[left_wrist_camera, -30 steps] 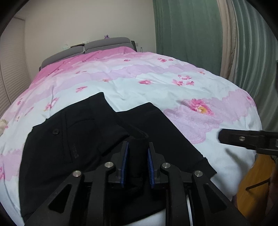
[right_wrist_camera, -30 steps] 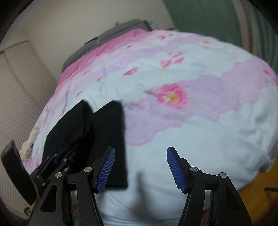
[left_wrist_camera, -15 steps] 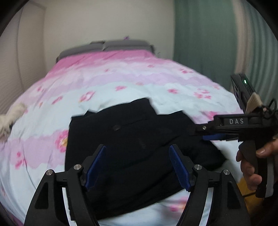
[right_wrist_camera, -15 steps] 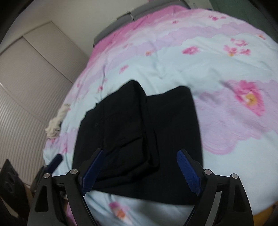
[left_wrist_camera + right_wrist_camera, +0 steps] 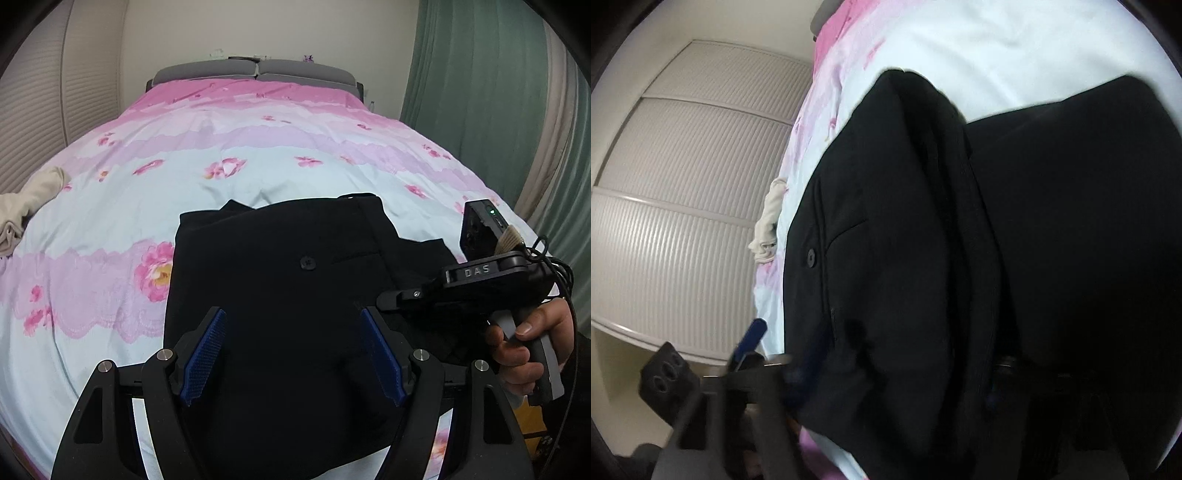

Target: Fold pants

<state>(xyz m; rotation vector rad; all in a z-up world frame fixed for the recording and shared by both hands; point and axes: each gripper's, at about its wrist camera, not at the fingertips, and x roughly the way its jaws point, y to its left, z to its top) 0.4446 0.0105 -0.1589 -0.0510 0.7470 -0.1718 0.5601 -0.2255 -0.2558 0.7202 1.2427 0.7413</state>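
Note:
Black pants (image 5: pixel 280 288) lie folded on the pink floral bed (image 5: pixel 229 147), near its front edge, a button showing on top. My left gripper (image 5: pixel 293 354) is open just above the pants' near part, holding nothing. My right gripper (image 5: pixel 388 297) comes in from the right, low over the pants' right side, held by a hand (image 5: pixel 524 343). In the right wrist view the pants (image 5: pixel 960 240) fill the frame; that gripper's own fingers are dark and blurred against the cloth, so their spread is unclear.
A beige garment (image 5: pixel 26 206) lies at the bed's left edge. A grey headboard (image 5: pixel 255 70) stands at the far end. Green curtains (image 5: pixel 476 92) hang at the right. A slatted wardrobe (image 5: pixel 683 184) stands at the left.
My left gripper let go of the pants, opened and pulled back. My right gripper moved left, close down onto the pants' right side.

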